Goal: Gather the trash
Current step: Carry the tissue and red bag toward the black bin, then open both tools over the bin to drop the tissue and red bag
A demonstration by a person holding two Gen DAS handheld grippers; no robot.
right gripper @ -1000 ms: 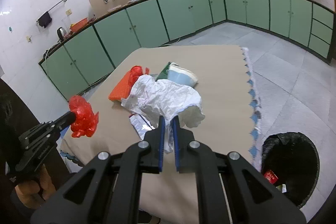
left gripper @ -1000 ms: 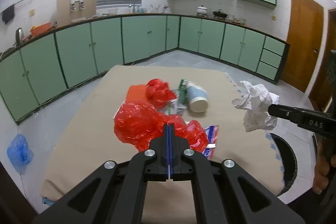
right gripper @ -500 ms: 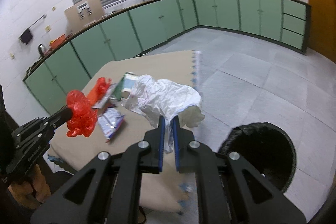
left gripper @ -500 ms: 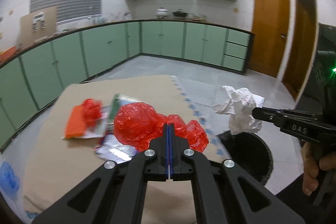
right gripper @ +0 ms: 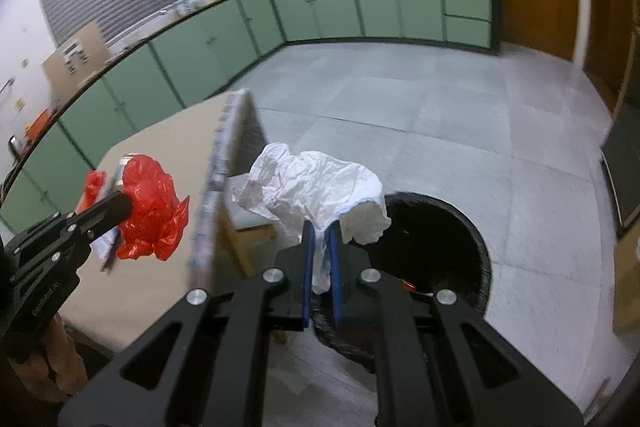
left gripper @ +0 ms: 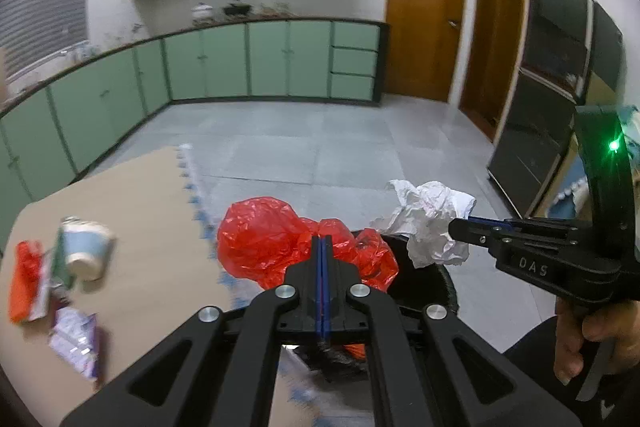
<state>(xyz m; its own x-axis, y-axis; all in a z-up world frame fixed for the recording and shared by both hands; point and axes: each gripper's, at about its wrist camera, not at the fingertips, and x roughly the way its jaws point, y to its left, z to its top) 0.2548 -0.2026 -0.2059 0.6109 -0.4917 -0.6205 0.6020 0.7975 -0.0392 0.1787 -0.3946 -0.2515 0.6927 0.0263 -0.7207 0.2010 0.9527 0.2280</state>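
Observation:
My left gripper is shut on a crumpled red plastic bag, held past the table's edge above the black bin. From the right wrist view the same red plastic bag hangs at the left gripper, still beside the table edge. My right gripper is shut on a crumpled white paper wad, which hangs over the rim of the bin on the floor. The paper wad and right gripper also show in the left wrist view.
On the tan table lie a blue-and-white cup, an orange packet, and a foil wrapper. Green cabinets line the far walls. Grey tiled floor surrounds the bin. A person's hand grips the right handle.
Both grippers have swung right from over the table toward the bin, each still carrying its trash. The table's litter has slid to the left of both views.

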